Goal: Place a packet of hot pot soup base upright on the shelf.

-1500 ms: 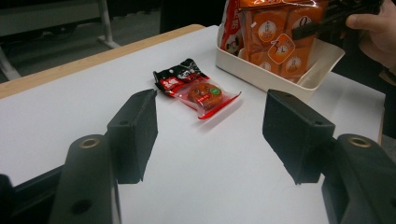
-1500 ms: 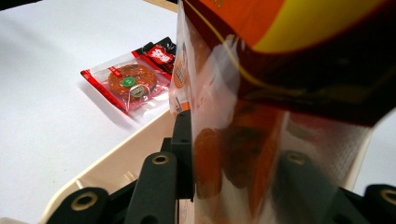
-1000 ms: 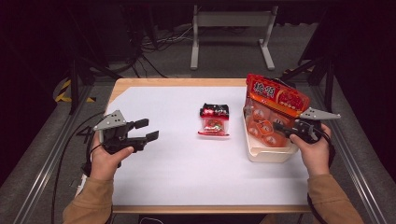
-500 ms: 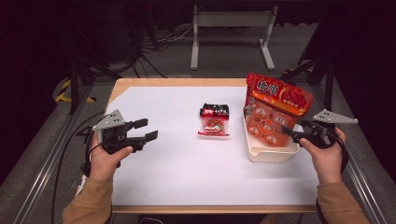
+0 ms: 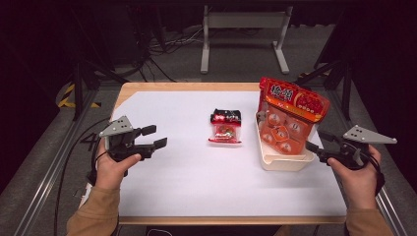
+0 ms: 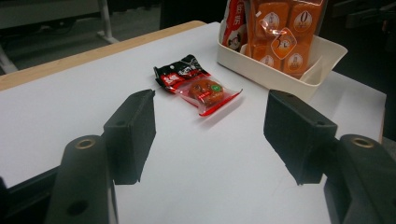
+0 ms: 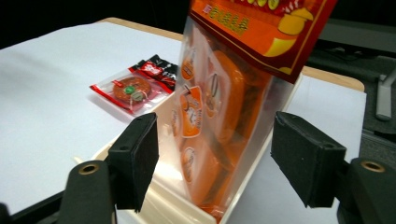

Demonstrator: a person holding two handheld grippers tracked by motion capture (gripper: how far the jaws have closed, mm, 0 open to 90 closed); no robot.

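Snack bag (image 7: pixel 224 126) stands upright in the cream tray (image 5: pixel 285 160), just in front of the right gripper (image 5: pixel 314 147). Its jaws have just been opening and now stand wide, with nothing pressed between them. I judge the bag light, crinkly and slippery; the stiff red top strip seems the best place to hold. Chinese print there is unreadable. The left gripper (image 5: pixel 155 137) is open too, well apart from it, facing the small packet (image 6: pixel 198 86).

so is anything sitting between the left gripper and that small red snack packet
Nothing visible: only bare white table lies between the open left gripper and the small snack packet. The cream tray stands off to the packet's far side.
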